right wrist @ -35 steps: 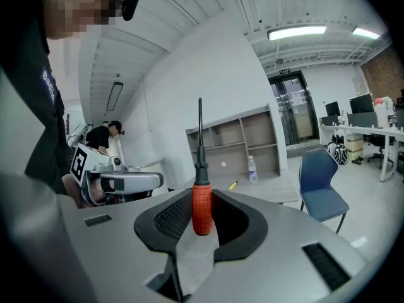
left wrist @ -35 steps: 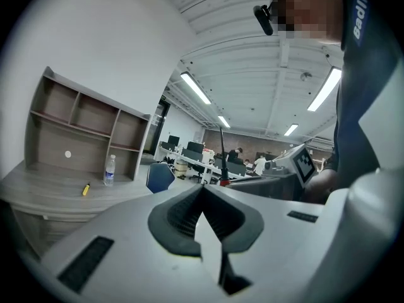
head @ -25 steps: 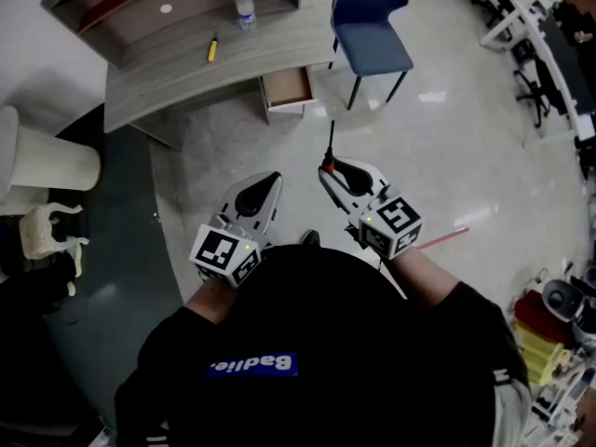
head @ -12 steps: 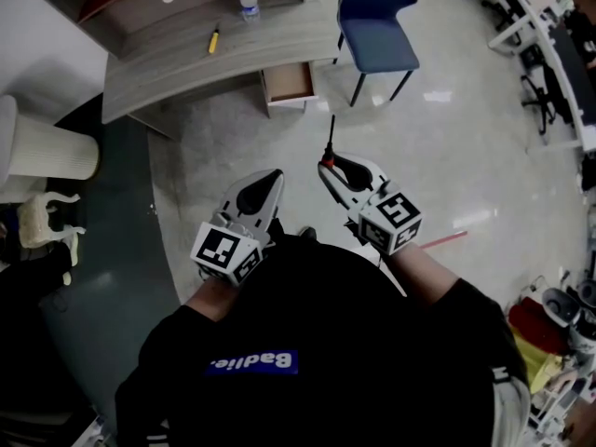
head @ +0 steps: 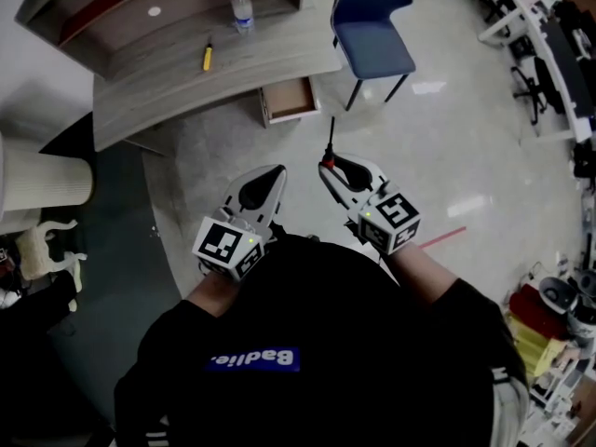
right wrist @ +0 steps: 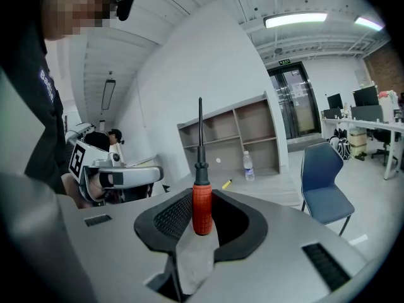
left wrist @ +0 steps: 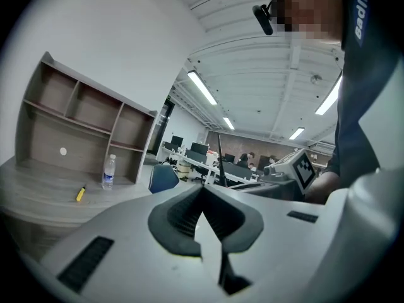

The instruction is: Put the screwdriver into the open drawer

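A screwdriver (right wrist: 201, 199) with a red handle and a black shaft stands upright between the pads of my right gripper (right wrist: 202, 218), which is shut on the handle. In the head view its shaft (head: 330, 140) points up the picture toward the open drawer (head: 289, 100) under the grey desk (head: 177, 87), with a stretch of floor between them. My left gripper (head: 268, 184) hangs beside the right gripper (head: 336, 169), its jaws shut with nothing in them (left wrist: 203, 190). Both are held in front of the person's chest.
On the desk lie a yellow tool (head: 207, 56) and a water bottle (head: 242, 10), with a shelf unit (head: 140, 12) behind. A blue chair (head: 372, 28) stands right of the drawer. A white round column (head: 42, 180) is at the left, and office desks at the far right.
The desk and drawer have slid slightly down and left in the head view as the person moved. Both grippers keep their pose, and the screwdriver stays gripped.
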`<state>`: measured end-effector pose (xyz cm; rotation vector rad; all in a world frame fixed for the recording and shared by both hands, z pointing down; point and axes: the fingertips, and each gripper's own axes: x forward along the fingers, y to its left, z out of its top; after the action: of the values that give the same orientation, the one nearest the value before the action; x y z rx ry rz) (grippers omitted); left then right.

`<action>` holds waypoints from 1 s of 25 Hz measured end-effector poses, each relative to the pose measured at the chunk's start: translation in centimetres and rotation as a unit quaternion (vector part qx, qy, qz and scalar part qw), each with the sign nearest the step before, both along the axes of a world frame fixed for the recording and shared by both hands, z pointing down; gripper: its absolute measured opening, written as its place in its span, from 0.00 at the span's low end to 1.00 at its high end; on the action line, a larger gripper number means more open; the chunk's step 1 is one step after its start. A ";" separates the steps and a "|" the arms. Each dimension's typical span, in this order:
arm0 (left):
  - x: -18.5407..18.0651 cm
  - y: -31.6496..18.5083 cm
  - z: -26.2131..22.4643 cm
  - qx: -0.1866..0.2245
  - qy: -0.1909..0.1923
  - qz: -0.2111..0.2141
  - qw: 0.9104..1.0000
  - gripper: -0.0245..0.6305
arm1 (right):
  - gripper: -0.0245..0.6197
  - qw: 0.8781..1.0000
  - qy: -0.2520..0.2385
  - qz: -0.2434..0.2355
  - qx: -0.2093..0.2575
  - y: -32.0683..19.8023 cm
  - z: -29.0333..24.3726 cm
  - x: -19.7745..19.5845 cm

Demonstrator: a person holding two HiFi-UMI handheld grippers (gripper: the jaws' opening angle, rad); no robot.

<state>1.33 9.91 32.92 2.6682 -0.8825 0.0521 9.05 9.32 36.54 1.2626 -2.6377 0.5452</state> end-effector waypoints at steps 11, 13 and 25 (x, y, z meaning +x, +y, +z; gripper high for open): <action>-4.3 -9.9 -0.3 -0.012 0.013 0.036 0.999 0.04 | 0.21 0.999 0.021 0.033 -0.014 -8.8 0.5 -4.3; -4.9 -11.1 -0.3 -0.012 0.014 0.043 0.999 0.04 | 0.21 0.999 0.026 0.038 -0.017 -9.8 0.8 -4.7; -6.4 -15.3 0.0 -0.017 0.020 0.024 0.999 0.04 | 0.21 0.999 0.033 0.019 -0.033 -14.1 2.5 -6.1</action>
<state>-5.04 -5.43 32.96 2.6489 -0.7981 0.0262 2.92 -4.75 39.03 1.2909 -2.5257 0.5824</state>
